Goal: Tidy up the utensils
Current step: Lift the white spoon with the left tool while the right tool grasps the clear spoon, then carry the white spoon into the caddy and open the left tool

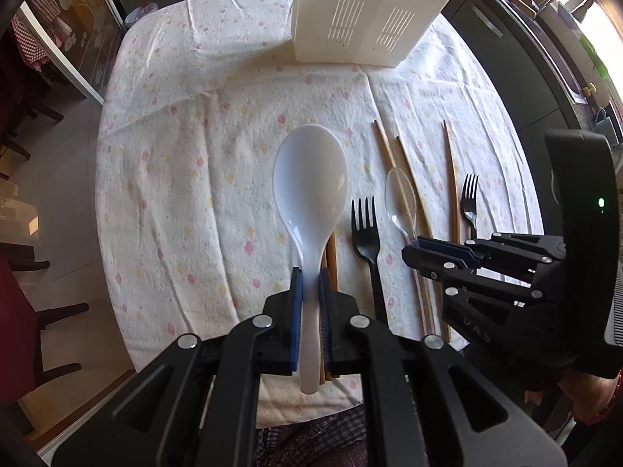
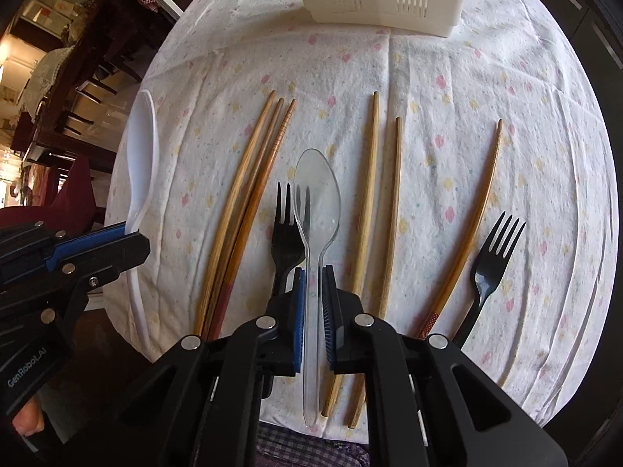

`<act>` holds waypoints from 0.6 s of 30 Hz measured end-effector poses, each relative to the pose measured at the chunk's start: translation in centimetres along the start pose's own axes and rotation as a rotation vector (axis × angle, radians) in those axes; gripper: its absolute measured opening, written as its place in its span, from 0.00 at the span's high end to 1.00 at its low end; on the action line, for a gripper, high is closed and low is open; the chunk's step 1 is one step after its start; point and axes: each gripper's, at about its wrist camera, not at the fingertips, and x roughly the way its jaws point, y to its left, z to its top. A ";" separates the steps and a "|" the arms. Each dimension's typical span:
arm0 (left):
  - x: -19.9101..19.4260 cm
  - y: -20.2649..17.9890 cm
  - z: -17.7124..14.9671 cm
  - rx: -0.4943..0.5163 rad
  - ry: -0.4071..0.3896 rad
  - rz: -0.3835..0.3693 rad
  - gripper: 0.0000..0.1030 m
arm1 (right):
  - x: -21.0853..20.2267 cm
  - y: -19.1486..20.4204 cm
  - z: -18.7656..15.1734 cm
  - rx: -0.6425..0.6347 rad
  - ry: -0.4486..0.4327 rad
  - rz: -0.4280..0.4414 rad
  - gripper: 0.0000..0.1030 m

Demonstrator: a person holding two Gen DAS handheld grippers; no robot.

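While both grippers point steeply down over it, the round table under a white cloth with small pastel flowers (image 2: 486,89) carries everything the sorting job needs. At its far edge stands the white plastic slotted utensil caddy (image 1: 362,19), upright and well apart from the loose pieces, presumably the destination for each item. Nearer the person lie the light-brown wooden chopsticks: three bunched together (image 2: 249,202) left of centre, two more side by side (image 2: 373,202), and one alone (image 2: 479,210) toward the right, all roughly parallel, handles toward the table's near edge. Two black plastic forks rest flat on the cloth, one (image 2: 286,241) just beside the bunched chopsticks, the other (image 2: 490,260) out by the lone chopstick. The left gripper (image 1: 309,276) has its blue-padded fingers (image 1: 296,311) pinching the handle of a large white plastic rice spoon (image 1: 310,183), bowl forward and clear of the cloth; a grip low on the handle likely leaves the bowl free to drop into a compartment. The right gripper (image 2: 313,272) pinches the thin handle of a clear plastic spoon (image 2: 317,190) the same way, raised above the fork beneath it. Judging by this, both spoons are picked and the carry to the caddy comes next; the clear handle looks slick and could twist between the pads.
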 end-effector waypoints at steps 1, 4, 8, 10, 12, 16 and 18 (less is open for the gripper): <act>-0.7 -0.1 0.3 0.003 -0.018 -0.002 0.92 | -0.6 -0.2 -0.2 0.007 -0.018 0.035 0.91; -2.9 -0.7 1.6 0.013 -0.076 -0.006 0.92 | -2.4 -1.1 -0.9 0.022 -0.091 0.105 0.91; -6.4 -1.6 4.2 0.020 -0.176 -0.021 0.92 | -4.7 -2.5 -1.7 0.041 -0.185 0.184 0.91; -8.4 -2.1 5.7 0.027 -0.241 -0.037 0.92 | -5.7 -3.5 -1.8 0.050 -0.224 0.219 0.91; -10.5 -2.6 7.4 0.033 -0.326 -0.033 0.92 | -6.5 -4.0 -2.0 0.057 -0.265 0.239 0.91; -13.7 -3.7 10.7 0.054 -0.510 -0.049 0.92 | -7.9 -5.4 -2.3 0.071 -0.335 0.270 0.91; -14.3 -4.3 12.4 0.067 -0.594 -0.048 0.92 | -8.8 -7.0 -3.0 0.073 -0.367 0.283 0.91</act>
